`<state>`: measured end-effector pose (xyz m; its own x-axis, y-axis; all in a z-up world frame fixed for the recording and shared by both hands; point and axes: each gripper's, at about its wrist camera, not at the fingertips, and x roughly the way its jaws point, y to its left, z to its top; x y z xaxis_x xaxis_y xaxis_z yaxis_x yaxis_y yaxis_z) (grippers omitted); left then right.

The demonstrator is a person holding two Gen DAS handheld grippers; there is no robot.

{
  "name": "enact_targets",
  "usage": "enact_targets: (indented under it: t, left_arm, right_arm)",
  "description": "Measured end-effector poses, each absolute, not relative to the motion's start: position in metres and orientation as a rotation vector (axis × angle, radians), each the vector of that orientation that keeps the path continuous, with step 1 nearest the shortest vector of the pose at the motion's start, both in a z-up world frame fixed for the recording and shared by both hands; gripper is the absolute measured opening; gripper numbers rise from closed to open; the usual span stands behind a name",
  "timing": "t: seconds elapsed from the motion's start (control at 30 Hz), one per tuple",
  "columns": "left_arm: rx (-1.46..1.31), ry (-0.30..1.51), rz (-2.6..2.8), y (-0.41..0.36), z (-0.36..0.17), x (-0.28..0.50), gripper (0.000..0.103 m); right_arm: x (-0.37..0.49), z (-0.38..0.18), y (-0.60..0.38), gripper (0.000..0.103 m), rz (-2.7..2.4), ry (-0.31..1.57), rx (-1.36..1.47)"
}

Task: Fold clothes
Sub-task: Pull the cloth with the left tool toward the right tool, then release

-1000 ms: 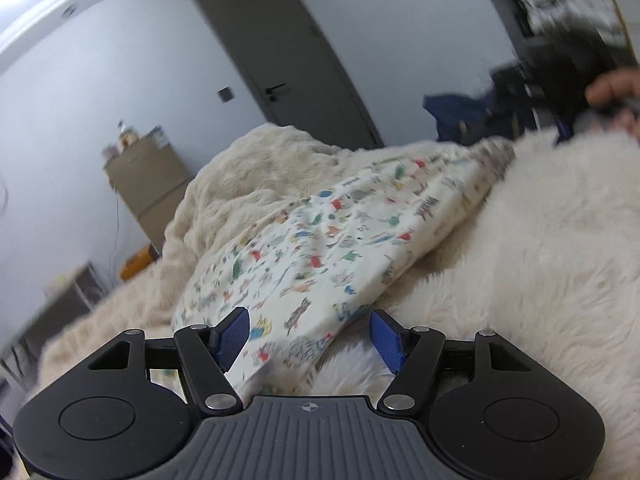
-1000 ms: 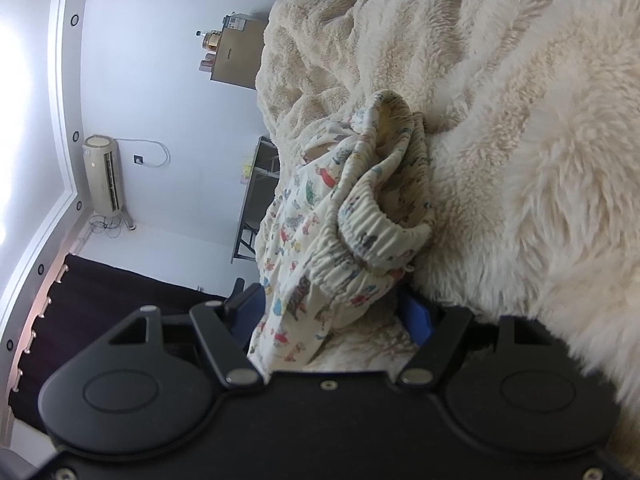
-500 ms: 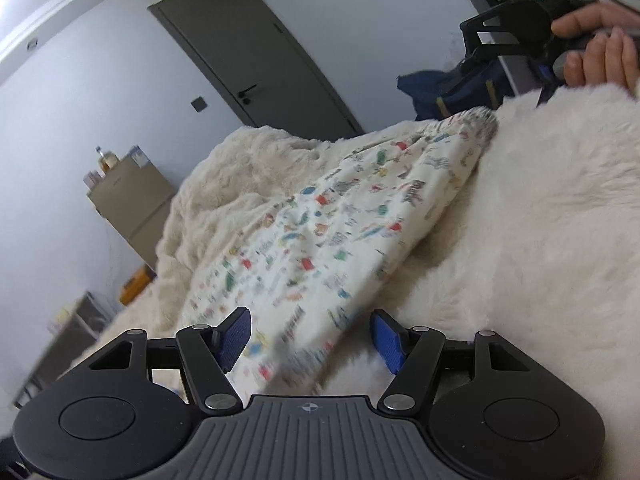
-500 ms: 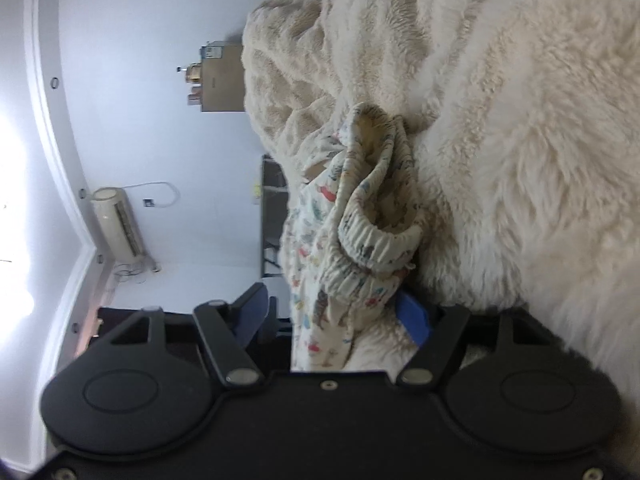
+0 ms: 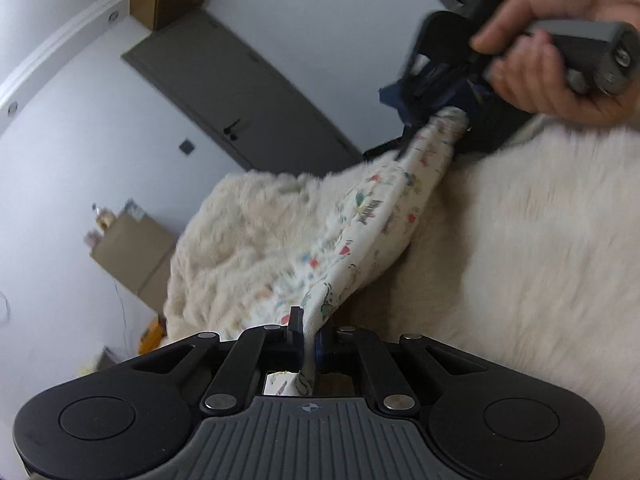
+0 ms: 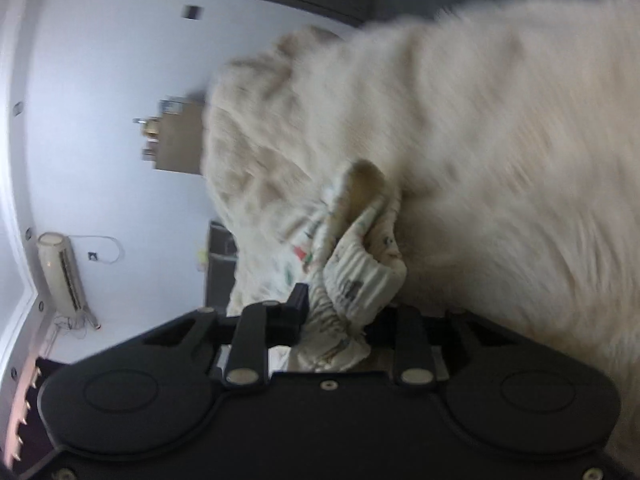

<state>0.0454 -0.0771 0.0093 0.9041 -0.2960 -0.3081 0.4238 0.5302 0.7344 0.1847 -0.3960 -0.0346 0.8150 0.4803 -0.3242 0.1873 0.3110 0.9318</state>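
A white garment with small coloured prints (image 5: 376, 216) is stretched taut above the fluffy cream blanket (image 5: 520, 240). My left gripper (image 5: 306, 332) is shut on one thin edge of it. At the top right of the left wrist view, a hand (image 5: 540, 80) holds my right gripper (image 5: 440, 120), which has the garment's far end in it. In the right wrist view, the right gripper (image 6: 336, 316) has its jaws closing on the bunched elastic waistband (image 6: 360, 276), and the pads press on the cloth. The blanket (image 6: 480, 140) fills that view's right side.
A grey door (image 5: 240, 92) is in the far wall. A brown cabinet (image 5: 132, 252) with small items on top stands beside the bed. A standing air conditioner (image 6: 60, 272) and a dark table (image 6: 220, 264) are by the white wall.
Both grippers have gone from open around the garment to closed on it. Both rose, and the garment now hangs stretched between them instead of lying loose on the blanket.
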Motion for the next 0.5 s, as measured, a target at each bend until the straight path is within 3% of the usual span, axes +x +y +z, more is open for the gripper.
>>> enact_targets:
  t: [0.13,0.2,0.23,0.33,0.4,0.5]
  left_arm:
    - [0.859,0.144,-0.502,-0.104,0.029,0.023,0.005]
    - [0.840,0.163,-0.546,-0.121,0.022,0.011,0.030]
    - [0.839,0.182,-0.576,-0.130,0.015,0.004,0.055]
    - [0.848,0.228,-0.626,-0.137,0.000,-0.010,0.054]
    - [0.696,0.279,-0.623,-0.099,0.019,-0.001,0.058]
    - [0.416,0.345,-0.589,-0.024,0.056,0.021,0.076]
  right_arm:
    - [0.165,-0.002,-0.432,0.024,0.264,0.492,1.155]
    - [0.151,0.009,-0.455,0.024,0.268,0.429,1.061]
    - [0.147,0.003,-0.469,0.025,0.236,0.441,1.026]
    - [0.147,-0.016,-0.502,0.031,0.158,0.511,0.934]
    - [0.149,-0.028,-0.522,0.031,0.082,0.539,0.892]
    - [0.144,-0.019,-0.544,0.032,0.013,0.476,0.884]
